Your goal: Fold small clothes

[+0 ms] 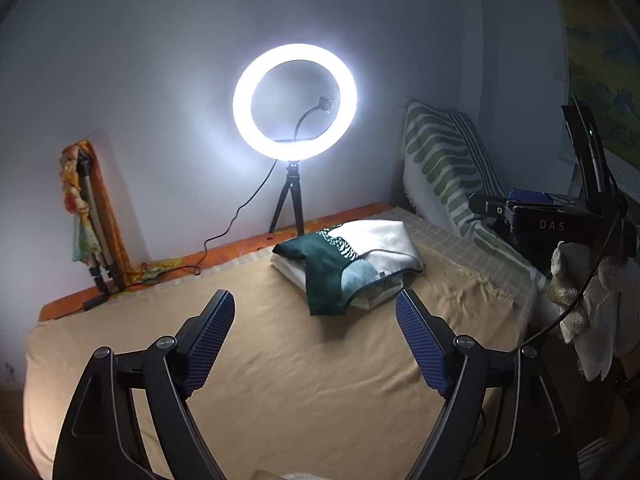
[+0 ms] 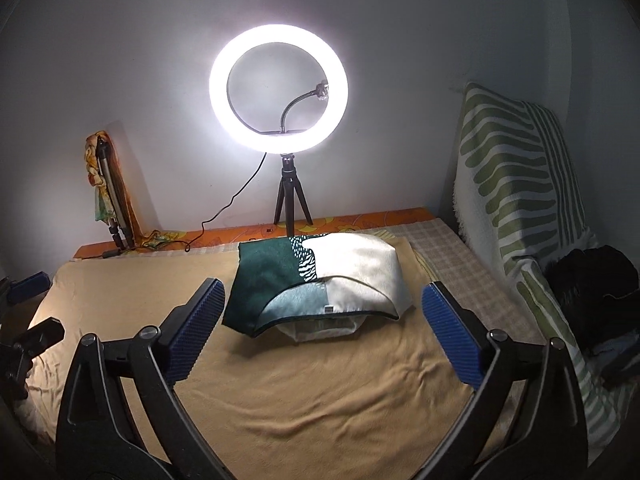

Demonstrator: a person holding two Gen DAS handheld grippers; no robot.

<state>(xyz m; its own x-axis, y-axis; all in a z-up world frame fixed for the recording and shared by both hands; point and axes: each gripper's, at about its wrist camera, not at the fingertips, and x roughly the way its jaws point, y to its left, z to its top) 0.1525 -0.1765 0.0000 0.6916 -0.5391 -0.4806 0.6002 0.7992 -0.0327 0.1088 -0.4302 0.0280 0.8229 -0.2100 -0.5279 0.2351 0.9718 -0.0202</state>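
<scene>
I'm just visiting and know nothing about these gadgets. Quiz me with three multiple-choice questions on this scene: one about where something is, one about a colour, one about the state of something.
1. Where does the folded garment lie?
A. On the tan blanket, in front of the ring light
B. Hanging from the tripod
C. On the floor

2. What colours is the garment?
A. Red and black
B. Dark green and white
C. All yellow

3. What state is the right tool in?
A. Shut on the garment
B. Open, holding nothing
C. Shut on a cable

Answers:
1. A, since it rests on the blanket with the lit ring behind it.
2. B, since a dark green part meets a white part, with a patterned strip between.
3. B, since its blue pads stand wide apart, clear of the cloth.
</scene>
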